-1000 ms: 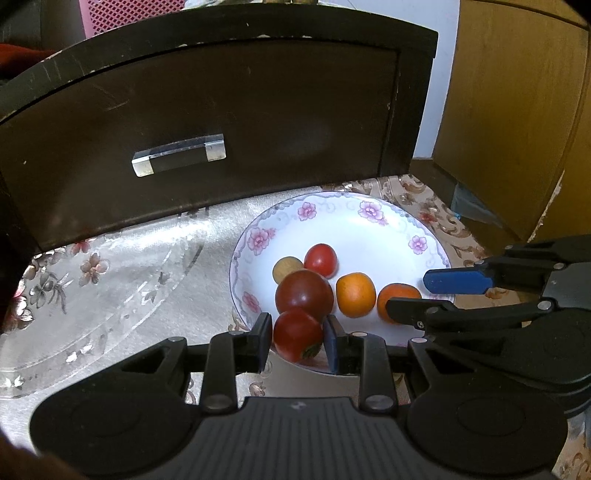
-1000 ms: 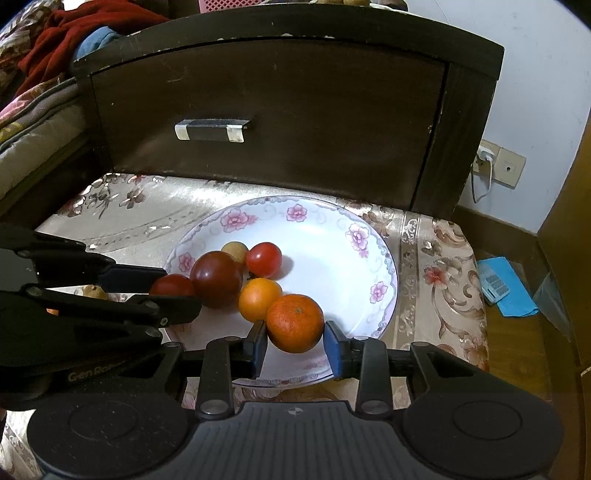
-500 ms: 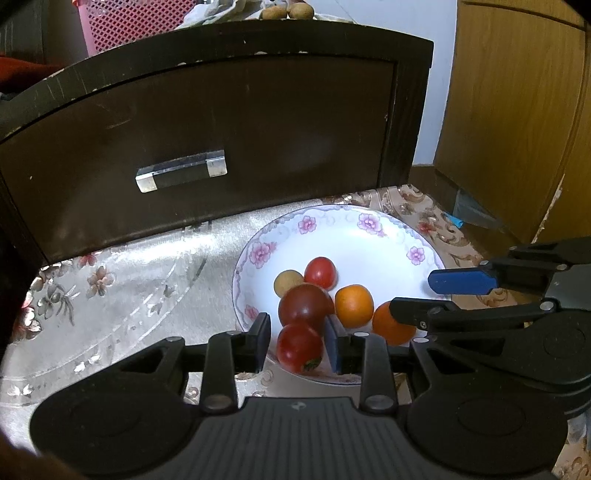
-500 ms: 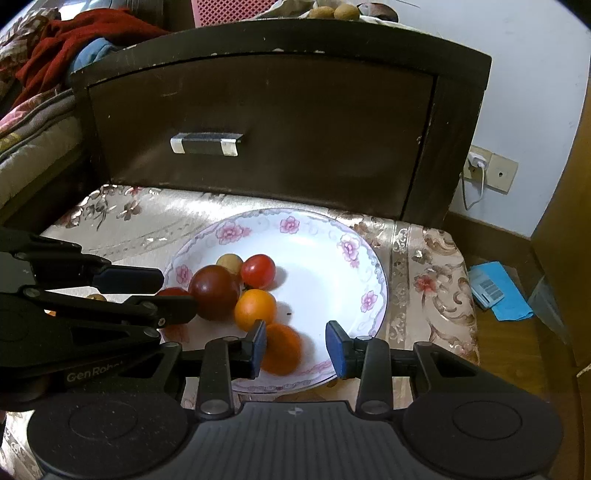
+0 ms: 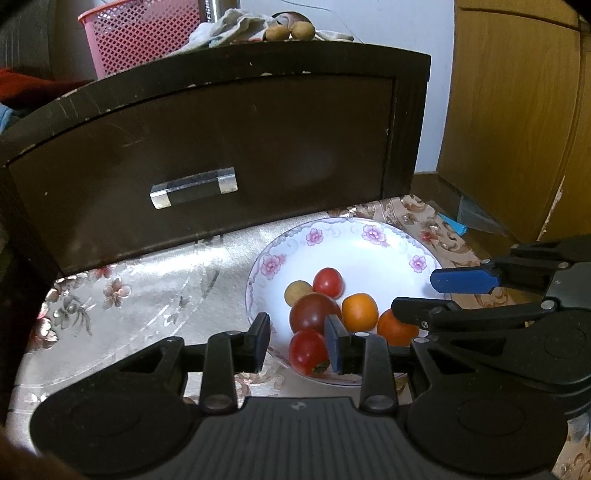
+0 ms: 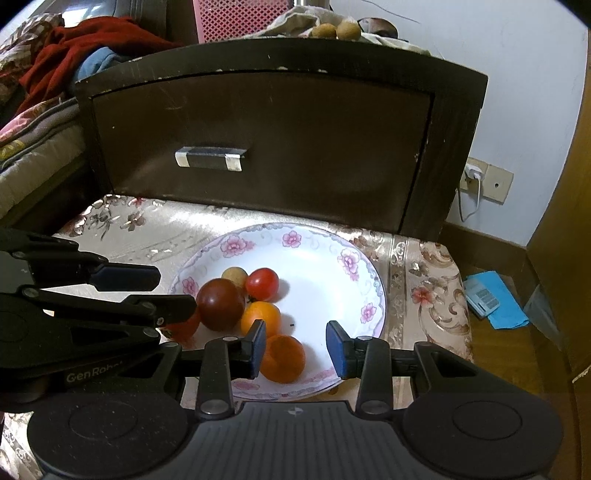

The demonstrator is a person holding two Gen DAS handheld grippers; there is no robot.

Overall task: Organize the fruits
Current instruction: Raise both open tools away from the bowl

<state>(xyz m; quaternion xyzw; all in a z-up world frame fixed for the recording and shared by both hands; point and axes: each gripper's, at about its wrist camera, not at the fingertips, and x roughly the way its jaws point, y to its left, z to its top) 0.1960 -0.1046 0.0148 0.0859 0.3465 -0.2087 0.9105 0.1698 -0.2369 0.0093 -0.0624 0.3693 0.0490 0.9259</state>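
A white flowered plate (image 5: 369, 236) holds several fruits: a dark tomato (image 5: 314, 314), a small red tomato (image 5: 328, 282), a yellowish fruit (image 5: 297, 291), an orange (image 5: 360, 312), a mandarin (image 5: 395, 328) and a red tomato (image 5: 308, 352). My left gripper (image 5: 297, 341) is open above the plate's near rim. The red tomato lies below it, free of the pads. My right gripper (image 6: 295, 347) is open over the plate (image 6: 373, 280). The mandarin (image 6: 282, 358) rests beneath it by the left finger. The left gripper (image 6: 176, 291) half hides the red tomato (image 6: 183, 326).
A dark drawer front with a metal handle (image 5: 194, 187) stands right behind the plate. A pink basket (image 5: 140, 33) and two brown fruits (image 5: 288, 31) sit on top. A wooden cabinet (image 5: 517, 110) stands to the right, with a blue packet (image 6: 491, 299) on the floor.
The red tomato has left the left pads and the mandarin the right pads. Both now lie in the plate. Both grippers have drawn back a little.
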